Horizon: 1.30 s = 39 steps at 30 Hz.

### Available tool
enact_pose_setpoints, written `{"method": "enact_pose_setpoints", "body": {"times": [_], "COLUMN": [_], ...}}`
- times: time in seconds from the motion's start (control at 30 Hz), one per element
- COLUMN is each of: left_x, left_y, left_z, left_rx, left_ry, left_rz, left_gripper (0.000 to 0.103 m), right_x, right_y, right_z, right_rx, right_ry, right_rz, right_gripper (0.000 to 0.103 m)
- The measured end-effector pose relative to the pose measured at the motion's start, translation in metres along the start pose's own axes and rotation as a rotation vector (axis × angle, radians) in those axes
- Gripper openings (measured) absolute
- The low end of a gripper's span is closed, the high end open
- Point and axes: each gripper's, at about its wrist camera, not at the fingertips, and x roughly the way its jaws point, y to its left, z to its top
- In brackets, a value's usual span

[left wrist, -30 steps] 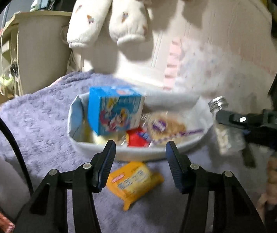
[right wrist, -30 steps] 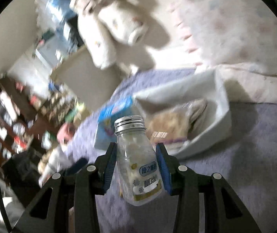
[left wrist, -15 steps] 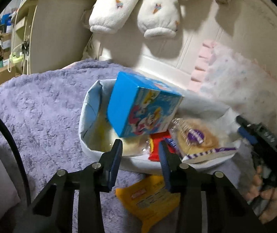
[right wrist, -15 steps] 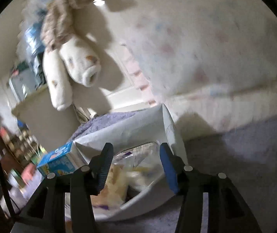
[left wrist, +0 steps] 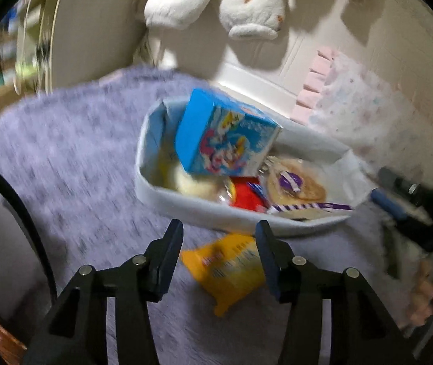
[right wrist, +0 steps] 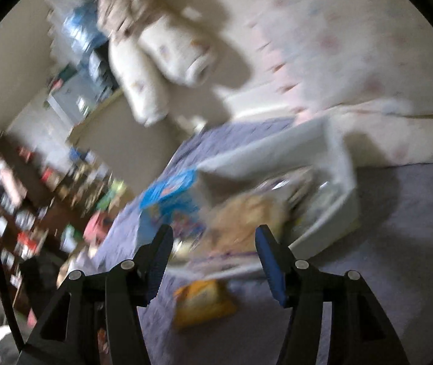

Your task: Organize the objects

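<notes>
While angled downward, left hand-held gripper (left wrist: pixel 219 237) jaws just opening, empty, above yellow packet (left wrist: pixel 231 269)

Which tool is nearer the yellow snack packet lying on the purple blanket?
Left. The left tool hangs right over the yellow packet, open jaws either side of it. The right tool is open and empty beside the white basket, farther off.

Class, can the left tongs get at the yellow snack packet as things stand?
Probably yes: the left tongs, jaws open, hang just over the yellow snack packet on the purple blanket, nothing between.
</notes>
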Motion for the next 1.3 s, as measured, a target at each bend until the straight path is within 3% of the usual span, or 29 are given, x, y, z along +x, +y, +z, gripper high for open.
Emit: {"method": "enact_pose_setpoints", "body": {"times": [0.1, 0.2, 0.33, 0.47, 0.57, 0.67, 0.83, 0.97, 1.03, 1.1, 1.3], "left_x": [0.007, 0.014, 0.025, 0.034, 0.040, 0.042, 0.041, 0.048, 0.049, 0.047, 0.042], "left_y": [0.011, 0.018, 0.028, 0.041, 0.045, 0.050, 0.052, 0.047, 0.053, 0.055, 0.042], "left_z": [-0.001, -0.004, -0.007, -0.010, -0.012, -0.014, -0.015, -0.019, -0.022, -0.023, -0.023], "left_rx": [-0.083, -0.114, -0.152, -0.225, -0.243, -0.258, -0.265, -0.256, -0.277, -0.305, -0.261], "left_ry": [0.085, 0.122, 0.156, 0.180, 0.209, 0.222, 0.229, 0.258, 0.261, 0.256, 0.237], "left_rz": [-0.037, -0.020, -0.012, -0.022, 0.048, 0.090, 0.103, 0.125, 0.145, 0.116, 0.097], "left_gripper": [0.048, 0.048, 0.048, 0.045, 0.041, 0.041, 0.041, 0.040, 0.037, 0.037, 0.037], "right_x": [0.019, 0.042, 0.076, 0.103, 0.117, 0.122, 0.130, 0.141, 0.148, 0.153, 0.147], "right_y": [0.019, 0.029, 0.034, 0.045, 0.054, 0.063, 0.074, 0.089, 0.088, 0.081, 0.076], "right_z": [-0.010, -0.026, -0.051, -0.075, -0.084, -0.091, -0.105, -0.120, -0.123, -0.121, -0.118], "right_rx": [-0.100, -0.139, -0.191, -0.303, -0.298, -0.318, -0.406, -0.540, -0.566, -0.554, -0.540], "right_ry": [0.147, 0.253, 0.335, 0.353, 0.391, 0.368, 0.366, 0.375, 0.378, 0.394, 0.407], "right_rz": [0.043, 0.078, -0.012, -0.091, -0.088, -0.113, -0.186, -0.248, -0.279, -0.288, -0.294], "right_gripper": [0.056, 0.056, 0.056, 0.056, 0.056, 0.064, 0.068, 0.082, 0.082, 0.082, 0.072]}}
